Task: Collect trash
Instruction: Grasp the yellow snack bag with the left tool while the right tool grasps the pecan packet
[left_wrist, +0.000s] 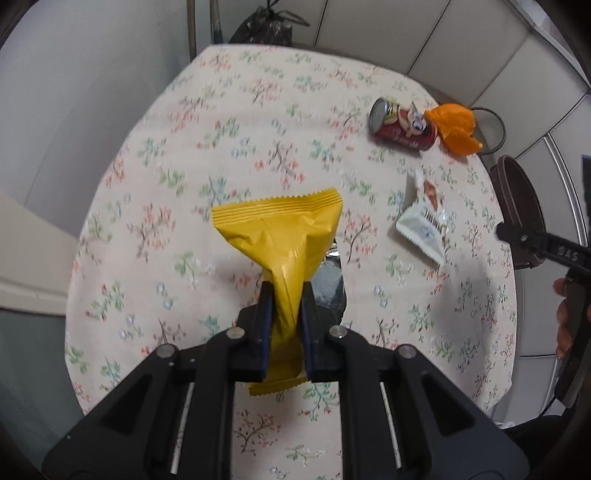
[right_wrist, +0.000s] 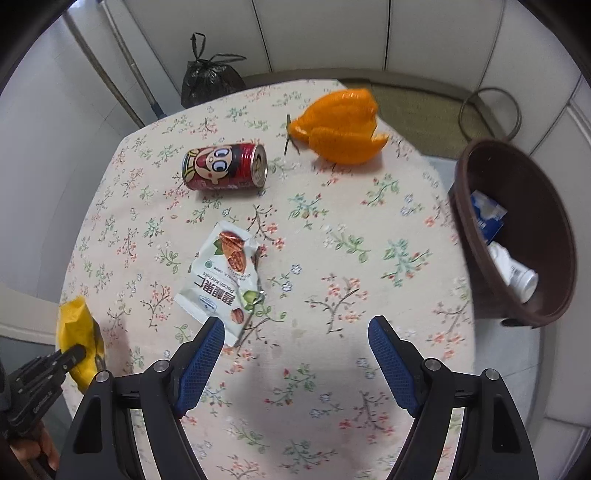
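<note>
A: In the left wrist view, the nearest thing is the left tool (left_wrist: 287, 314). What does it do?

B: Its two pads are pressed together on the yellow wrapper (left_wrist: 284, 236). The wrapper is squeezed narrow between them, and its wide crimped end fans out beyond the tips, above the table (left_wrist: 184, 122). The long axis of the wrapper runs along the line of the fingers.

A: And where must it go?

B: To the brown bin (left_wrist: 517, 206), I think. In this view the bin stands past the right edge of the table, so the wrapper has to travel across to that side. Between them lie the white snack packet (left_wrist: 424, 225), and further back the red can (left_wrist: 400, 127) on its side, with the orange peel (left_wrist: 456, 127) touching it or just beside it.

A: Now the right wrist view. What is closest there?

B: The right tool (right_wrist: 295, 332), with its blue pads wide apart and nothing between them. It hangs over the table. The white snack packet (right_wrist: 225, 277) lies just ahead and to the left; its near corner is beside the left pad (right_wrist: 201, 363), not inside the gap.

A: So this hand is the nearer one for the packet?

B: I judge so. The packet's long axis goes slanted, from near-left to far-right, so the tool needs a shift leftward to straddle it. The brown bin (right_wrist: 554, 206) is at the right, off the table edge, with some white and blue things already inside.
</note>
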